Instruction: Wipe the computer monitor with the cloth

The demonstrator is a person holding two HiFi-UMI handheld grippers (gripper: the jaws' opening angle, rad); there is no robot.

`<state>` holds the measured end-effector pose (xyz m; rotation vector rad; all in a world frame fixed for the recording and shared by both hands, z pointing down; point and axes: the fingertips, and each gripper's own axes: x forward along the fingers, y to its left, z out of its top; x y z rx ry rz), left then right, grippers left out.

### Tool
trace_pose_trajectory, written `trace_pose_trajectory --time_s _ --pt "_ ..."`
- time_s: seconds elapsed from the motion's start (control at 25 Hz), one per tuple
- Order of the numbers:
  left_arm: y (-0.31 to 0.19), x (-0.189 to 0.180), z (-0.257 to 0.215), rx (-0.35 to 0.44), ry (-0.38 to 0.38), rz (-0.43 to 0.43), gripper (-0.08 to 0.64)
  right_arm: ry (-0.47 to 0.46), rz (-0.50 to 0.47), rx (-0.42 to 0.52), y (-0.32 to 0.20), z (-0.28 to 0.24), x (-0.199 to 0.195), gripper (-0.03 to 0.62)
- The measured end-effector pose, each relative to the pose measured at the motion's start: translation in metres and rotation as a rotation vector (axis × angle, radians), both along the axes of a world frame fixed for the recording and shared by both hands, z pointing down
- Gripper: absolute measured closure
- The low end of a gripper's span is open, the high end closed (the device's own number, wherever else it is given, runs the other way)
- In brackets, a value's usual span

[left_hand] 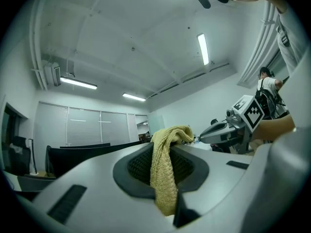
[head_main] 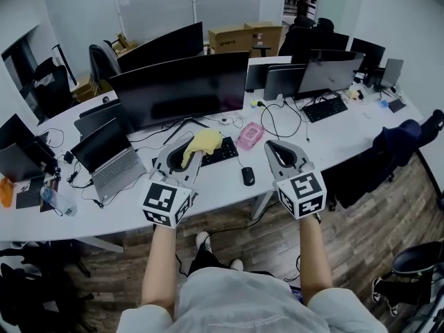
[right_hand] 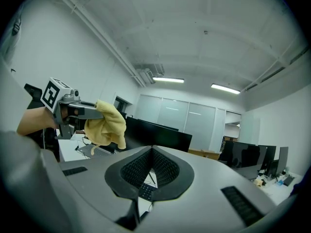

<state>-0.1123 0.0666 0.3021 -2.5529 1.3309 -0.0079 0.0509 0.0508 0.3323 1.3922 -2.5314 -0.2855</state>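
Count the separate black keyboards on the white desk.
2: one black keyboard ahead of the left gripper, partly behind its yellow cloth; the other farther right. More may hide behind black monitors.

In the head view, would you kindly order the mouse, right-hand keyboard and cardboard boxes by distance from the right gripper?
1. mouse, just left of the right gripper
2. keyboard, farther back on the right
3. cardboard boxes, far back, centre
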Motion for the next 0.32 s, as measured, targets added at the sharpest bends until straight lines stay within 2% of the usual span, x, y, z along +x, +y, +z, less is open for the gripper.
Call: trace_pose_trajectory --time_s 0.32 --pt "-0.015 -0.007 0.005 -0.028 0.006 -0.038 0.497 0.002 0.005 -0.001 -0.009 -0.001 -0.002 0.568"
